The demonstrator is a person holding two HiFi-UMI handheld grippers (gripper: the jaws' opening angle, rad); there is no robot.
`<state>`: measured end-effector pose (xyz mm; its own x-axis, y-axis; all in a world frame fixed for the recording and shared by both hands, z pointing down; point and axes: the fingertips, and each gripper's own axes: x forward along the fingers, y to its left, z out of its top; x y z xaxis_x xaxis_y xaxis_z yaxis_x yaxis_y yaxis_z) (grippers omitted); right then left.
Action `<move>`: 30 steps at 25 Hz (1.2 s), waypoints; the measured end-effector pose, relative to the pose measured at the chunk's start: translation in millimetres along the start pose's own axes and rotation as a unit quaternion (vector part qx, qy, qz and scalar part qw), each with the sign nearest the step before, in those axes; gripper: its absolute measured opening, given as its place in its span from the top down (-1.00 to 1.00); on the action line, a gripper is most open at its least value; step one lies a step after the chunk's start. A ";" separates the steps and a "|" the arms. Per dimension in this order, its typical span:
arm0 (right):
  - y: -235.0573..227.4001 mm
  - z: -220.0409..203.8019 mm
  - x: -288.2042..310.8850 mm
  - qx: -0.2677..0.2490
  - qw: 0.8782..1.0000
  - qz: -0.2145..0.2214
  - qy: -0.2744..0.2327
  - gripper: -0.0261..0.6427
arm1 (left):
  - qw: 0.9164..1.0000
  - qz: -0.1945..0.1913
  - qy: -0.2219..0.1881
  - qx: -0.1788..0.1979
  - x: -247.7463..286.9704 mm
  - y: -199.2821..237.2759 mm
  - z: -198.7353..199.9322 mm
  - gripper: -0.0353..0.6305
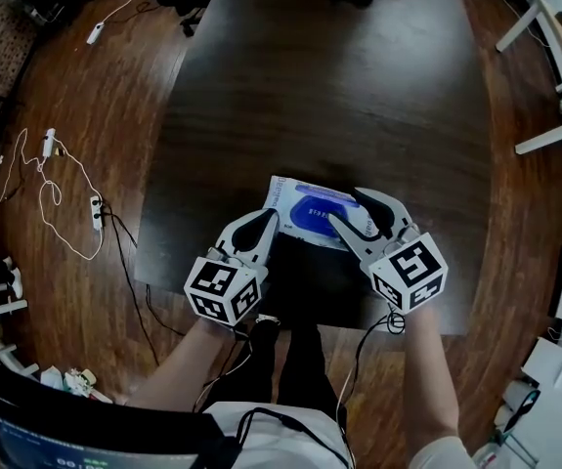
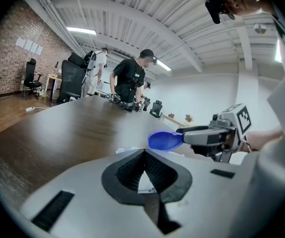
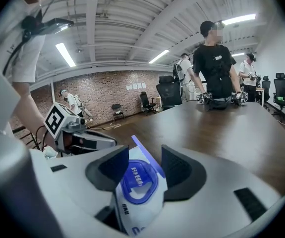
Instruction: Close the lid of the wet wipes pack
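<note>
Blue lid (image 2: 164,140) of the wet wipes pack (image 1: 281,191) on the bench (image 1: 339,86) stands raised, not yet closed; left tool (image 1: 269,216) pinched together, right tool (image 1: 344,206) wide over the pack

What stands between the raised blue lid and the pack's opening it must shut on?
Nothing visible. The lid stands raised beside the bare opening of the pack, both between the right gripper's open jaws.
</note>
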<state>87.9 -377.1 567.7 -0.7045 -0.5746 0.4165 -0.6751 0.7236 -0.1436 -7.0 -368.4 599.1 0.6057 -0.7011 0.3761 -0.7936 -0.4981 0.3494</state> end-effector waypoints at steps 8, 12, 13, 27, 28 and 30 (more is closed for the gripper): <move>20.9 -16.0 -1.9 0.011 1.000 -0.005 0.004 0.35 | 1.000 -0.007 -0.002 0.006 -14.4 0.4 -2.9 0.90; 28.9 -21.8 -2.1 0.014 1.000 -0.007 0.008 0.35 | 1.000 -0.011 -0.005 0.008 -20.5 -0.5 -2.5 0.90; 31.5 -23.1 -2.0 0.014 1.000 -0.007 0.010 0.35 | 1.000 -0.012 -0.005 0.008 -22.1 -0.9 -2.5 0.90; 51.5 -53.7 8.5 0.014 0.999 0.001 0.048 0.35 | 1.000 -0.018 -0.011 0.004 -36.3 -6.3 -5.8 0.90; 54.9 -55.6 11.2 0.007 0.998 0.005 0.055 0.35 | 1.000 -0.018 -0.011 0.004 -37.3 -6.7 -5.5 0.90; 60.8 -58.8 15.5 -0.007 0.997 0.011 0.073 0.35 | 1.000 -0.019 -0.013 0.004 -39.0 -8.4 -4.9 0.90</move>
<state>48.8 -319.5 618.3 -0.6787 -0.4982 0.5396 -0.6567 0.7407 -0.1420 -23.7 -334.5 585.7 0.6339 -0.6943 0.3408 -0.7705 -0.5289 0.3558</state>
